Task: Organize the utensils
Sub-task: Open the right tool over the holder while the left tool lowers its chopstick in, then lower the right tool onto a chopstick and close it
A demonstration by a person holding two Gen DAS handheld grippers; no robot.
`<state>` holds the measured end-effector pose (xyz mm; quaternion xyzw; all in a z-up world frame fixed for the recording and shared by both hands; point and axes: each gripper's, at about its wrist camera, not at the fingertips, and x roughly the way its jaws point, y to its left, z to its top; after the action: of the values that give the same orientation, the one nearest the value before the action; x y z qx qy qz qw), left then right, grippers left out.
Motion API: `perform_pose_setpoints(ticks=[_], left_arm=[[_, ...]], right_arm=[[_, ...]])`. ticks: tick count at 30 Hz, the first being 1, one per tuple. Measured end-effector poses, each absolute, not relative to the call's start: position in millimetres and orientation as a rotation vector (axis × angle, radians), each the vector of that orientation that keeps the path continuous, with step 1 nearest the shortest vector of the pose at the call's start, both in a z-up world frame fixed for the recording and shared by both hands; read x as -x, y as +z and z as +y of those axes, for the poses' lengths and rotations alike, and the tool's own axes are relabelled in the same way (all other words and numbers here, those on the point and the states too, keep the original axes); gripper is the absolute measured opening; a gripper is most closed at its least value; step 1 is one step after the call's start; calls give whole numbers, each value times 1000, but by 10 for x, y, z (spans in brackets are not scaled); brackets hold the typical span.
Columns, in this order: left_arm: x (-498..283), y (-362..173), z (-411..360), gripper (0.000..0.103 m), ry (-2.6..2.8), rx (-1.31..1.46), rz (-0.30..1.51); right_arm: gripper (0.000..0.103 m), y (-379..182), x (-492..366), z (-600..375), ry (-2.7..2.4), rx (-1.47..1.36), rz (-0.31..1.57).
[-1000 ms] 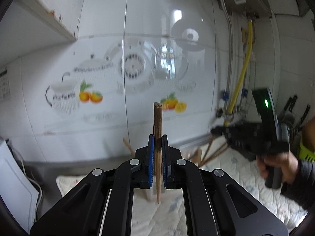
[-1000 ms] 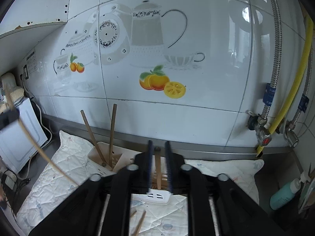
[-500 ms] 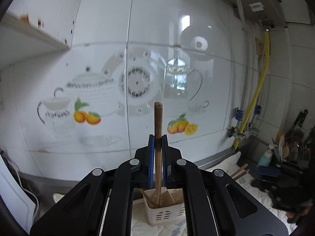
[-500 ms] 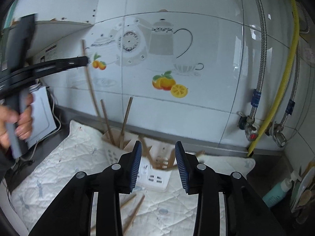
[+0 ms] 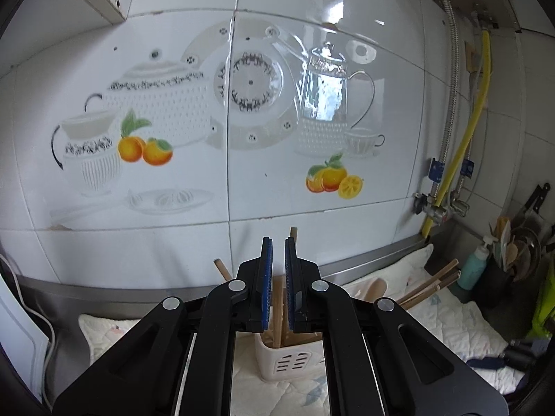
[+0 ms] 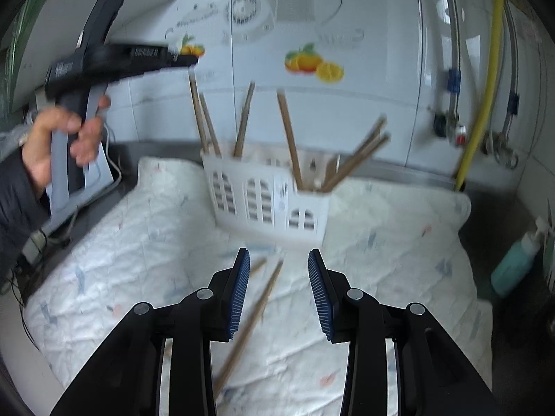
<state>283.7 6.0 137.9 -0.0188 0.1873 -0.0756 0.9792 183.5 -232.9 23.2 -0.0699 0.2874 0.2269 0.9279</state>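
A white slotted utensil holder [image 6: 267, 190] stands on a quilted white mat [image 6: 138, 260] and holds several wooden utensils [image 6: 289, 138]. My left gripper [image 5: 278, 246] hovers above the holder [image 5: 288, 357], jaws slightly apart with nothing between them; a wooden stick [image 5: 277, 312] stands in the holder below it. In the right wrist view the left gripper [image 6: 187, 59] hangs over the holder's left end. My right gripper [image 6: 279, 270] is open and empty above two wooden chopsticks [image 6: 256, 305] that lie on the mat in front of the holder.
The tiled wall with a teapot picture [image 5: 242, 104] is close behind the holder. A yellow hose [image 6: 485, 69] and pipes run down the wall at right. A teal bottle [image 6: 517, 256] and a dark utensil rack [image 5: 513, 249] stand at the right. A white appliance [image 5: 14, 339] stands at the left.
My left gripper has let go of the wooden stick, which now stands in the holder. My right gripper has pulled back and tilted down toward the mat, open wider.
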Motion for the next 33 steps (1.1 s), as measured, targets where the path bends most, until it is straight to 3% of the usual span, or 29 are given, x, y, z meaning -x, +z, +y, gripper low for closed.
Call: perform_pose_setpoints(ticks=[10,17,29,33], left_arm=[[-2727,1399,106,8,-161,70,367],[-2303,1505,121,9,-163,64,333],[-1553,691,205,10,-157,105,499],[-1349,353,209,24,-163,121,565]], right_arm=[[34,-389,-1478,-2224,494,119,739],[27,-689,-1348,-2081,493,85,810],[19,-976,-1309,-2015,427,18,906],[17,-986,-1298,-1991,401,29,896]])
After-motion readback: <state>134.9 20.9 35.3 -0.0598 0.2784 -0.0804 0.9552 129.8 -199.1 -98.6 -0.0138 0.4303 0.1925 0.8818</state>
